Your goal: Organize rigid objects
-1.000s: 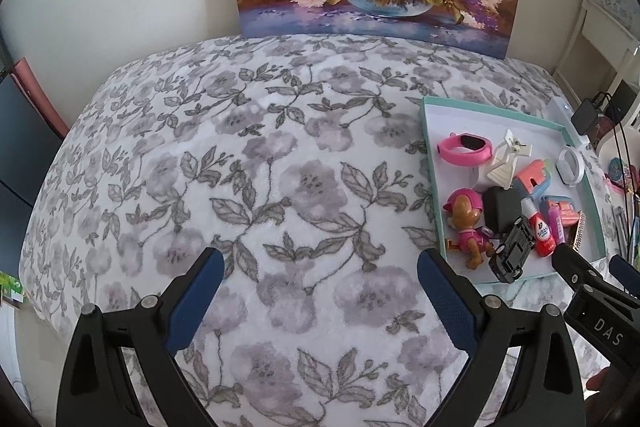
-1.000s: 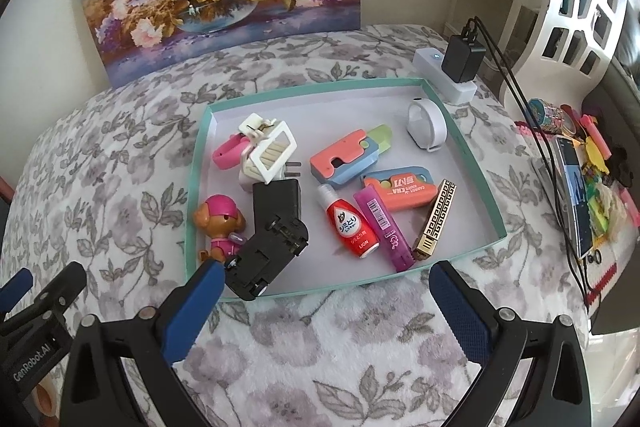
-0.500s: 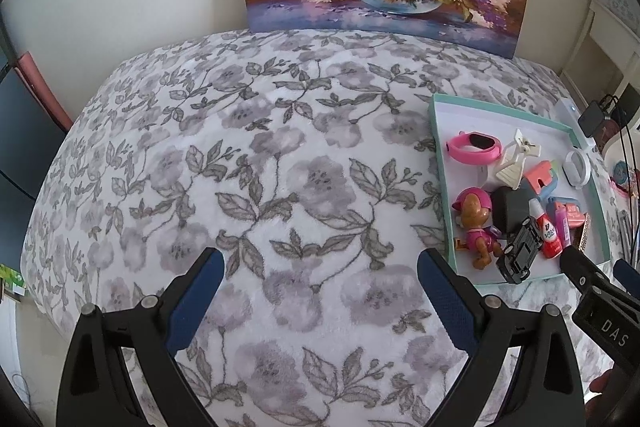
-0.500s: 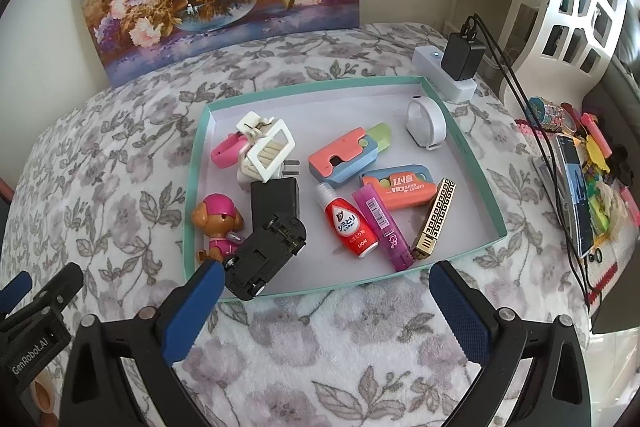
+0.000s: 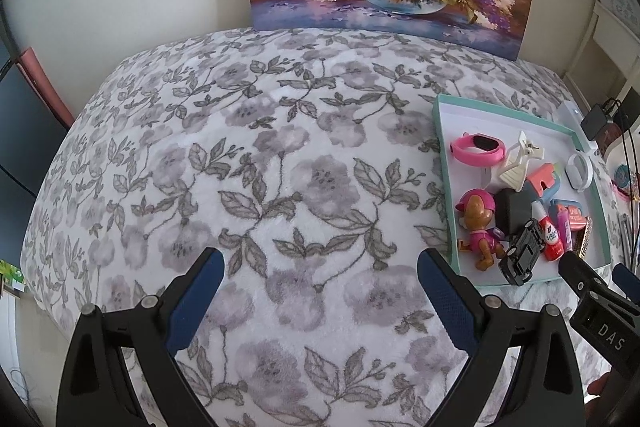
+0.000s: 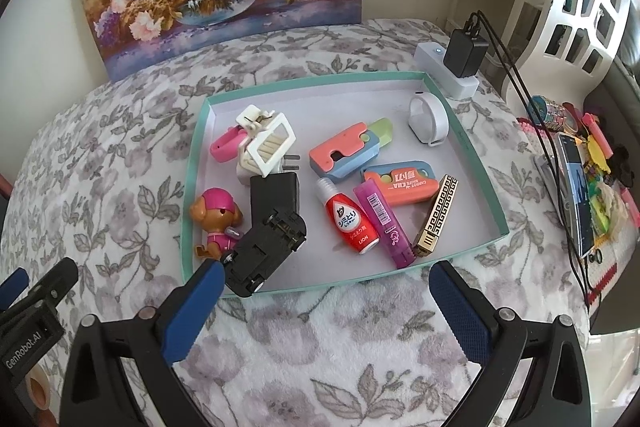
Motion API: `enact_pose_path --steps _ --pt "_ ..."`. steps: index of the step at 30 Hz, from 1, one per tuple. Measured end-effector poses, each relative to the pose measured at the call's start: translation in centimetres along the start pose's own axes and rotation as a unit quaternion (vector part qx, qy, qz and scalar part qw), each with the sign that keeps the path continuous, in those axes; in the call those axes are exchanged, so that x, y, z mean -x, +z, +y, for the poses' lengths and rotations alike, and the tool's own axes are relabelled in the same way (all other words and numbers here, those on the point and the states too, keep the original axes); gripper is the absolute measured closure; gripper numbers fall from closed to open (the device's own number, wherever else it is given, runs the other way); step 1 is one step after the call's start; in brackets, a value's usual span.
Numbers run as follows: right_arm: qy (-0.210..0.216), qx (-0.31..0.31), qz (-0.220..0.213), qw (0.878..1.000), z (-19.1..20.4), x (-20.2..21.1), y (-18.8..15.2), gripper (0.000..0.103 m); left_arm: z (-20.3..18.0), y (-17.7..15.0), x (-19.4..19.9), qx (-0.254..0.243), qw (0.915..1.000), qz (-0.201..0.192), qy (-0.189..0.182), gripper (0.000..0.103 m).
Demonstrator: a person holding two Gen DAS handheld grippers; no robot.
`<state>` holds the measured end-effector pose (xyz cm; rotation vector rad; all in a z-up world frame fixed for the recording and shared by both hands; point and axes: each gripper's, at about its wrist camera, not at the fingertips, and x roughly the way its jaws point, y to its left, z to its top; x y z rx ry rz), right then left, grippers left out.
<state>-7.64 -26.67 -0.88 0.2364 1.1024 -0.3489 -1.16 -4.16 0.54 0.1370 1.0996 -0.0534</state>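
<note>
- Left gripper (image 5: 320,291): jaws wide apart, empty, over bare floral blanket (image 5: 280,155); view had tilted slightly over the last second.
- Right gripper (image 6: 326,301): jaws wide apart, empty; had edged nearer the tray (image 6: 486,187).
- Small objects, toy car (image 6: 266,251) included: unmoved inside tray.
- Fits either sorting finished or a pick pending.

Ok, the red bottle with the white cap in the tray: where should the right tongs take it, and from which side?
Grip the red bottle across its wide red body, coming down from above with the right tongs. It lies flat, cap pointing away. The purple tube sits close on its right, so that finger has little room; the left side looks freer.
</note>
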Motion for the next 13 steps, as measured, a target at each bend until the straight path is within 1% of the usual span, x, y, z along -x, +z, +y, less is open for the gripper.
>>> enact_pose_path --steps 13 --pt "0.000 0.001 0.003 1.000 0.01 -0.06 -0.04 0.000 -0.16 0.06 -0.03 -0.001 1.0000 -0.002 -0.001 0.006"
